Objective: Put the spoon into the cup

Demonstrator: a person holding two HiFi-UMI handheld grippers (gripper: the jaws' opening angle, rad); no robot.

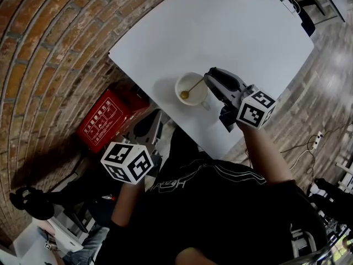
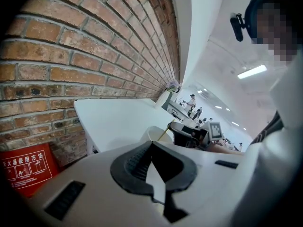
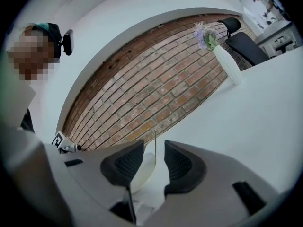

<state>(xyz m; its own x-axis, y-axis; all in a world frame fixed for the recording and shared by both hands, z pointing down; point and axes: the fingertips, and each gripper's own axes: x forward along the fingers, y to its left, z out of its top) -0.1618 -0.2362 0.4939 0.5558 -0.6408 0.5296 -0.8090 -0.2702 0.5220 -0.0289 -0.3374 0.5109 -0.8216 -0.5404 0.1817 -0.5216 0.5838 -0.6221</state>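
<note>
A white cup [image 1: 191, 85] stands near the front edge of the white table [image 1: 220, 26], with a gold spoon [image 1: 185, 94] in it, bowl down and handle leaning right. My right gripper [image 1: 209, 77] is just right of the cup's rim and open. In the right gripper view the thin spoon handle [image 3: 155, 143] stands free in the gap between the pads, with the cup [image 3: 144, 171] below. My left gripper [image 2: 151, 144] hangs off the table's front left, shut and holding nothing; its marker cube [image 1: 128, 162] shows in the head view.
A white vase with flowers [image 3: 226, 60] stands at the table's far end. A brick wall [image 2: 94, 56] runs along the table's left side. A red box [image 1: 107, 117] sits on the floor below the table's corner. Cables and furniture lie at the right.
</note>
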